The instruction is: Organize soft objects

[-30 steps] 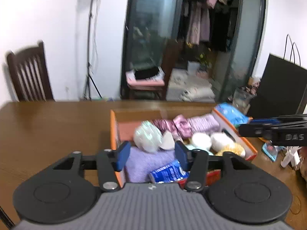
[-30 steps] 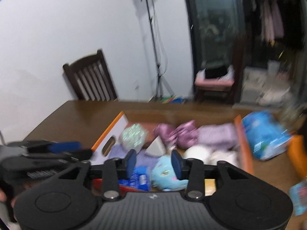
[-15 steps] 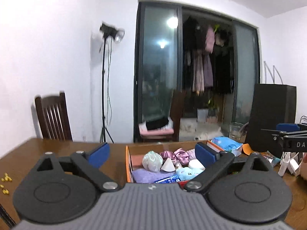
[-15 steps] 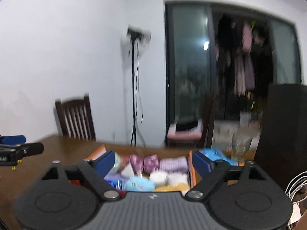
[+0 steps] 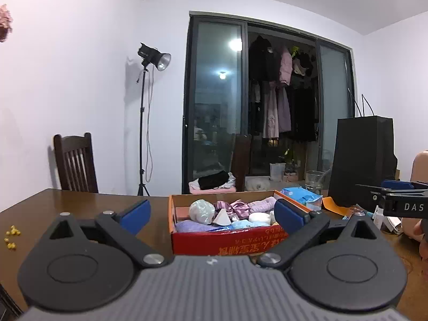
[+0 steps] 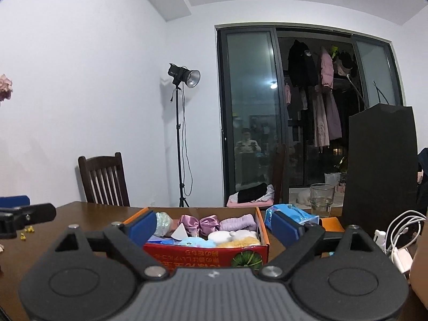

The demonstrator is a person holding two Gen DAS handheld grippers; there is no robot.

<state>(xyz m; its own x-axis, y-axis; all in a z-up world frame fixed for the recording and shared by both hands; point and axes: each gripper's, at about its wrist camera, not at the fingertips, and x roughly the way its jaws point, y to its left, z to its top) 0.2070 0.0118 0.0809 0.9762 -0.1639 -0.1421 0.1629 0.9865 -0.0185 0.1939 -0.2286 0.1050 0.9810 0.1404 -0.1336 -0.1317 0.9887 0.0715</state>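
A red and orange cardboard box [image 5: 227,236] [image 6: 206,252] stands on the brown table and holds several soft things: a pale green pouf [image 5: 201,211], pink satin scrunchies [image 6: 199,223], a folded lilac cloth [image 6: 238,220], a white triangular sponge [image 5: 222,217], white round puffs [image 6: 223,236] and a blue plush [image 6: 196,242]. My left gripper [image 5: 211,212] is open and empty, held back from the box's near side. My right gripper [image 6: 212,226] is open and empty, also short of the box.
A blue tissue pack [image 6: 291,215], a glass [image 6: 322,199] and a tall black bag [image 6: 382,168] stand right of the box. White cables [image 6: 401,240] lie at the right. Small yellow bits [image 5: 12,236] lie on the table at the left. A dark chair [image 5: 75,163] stands behind.
Both grippers have opened wide and pulled back and level from just over the box. The box now sits farther ahead and the views are sharp.
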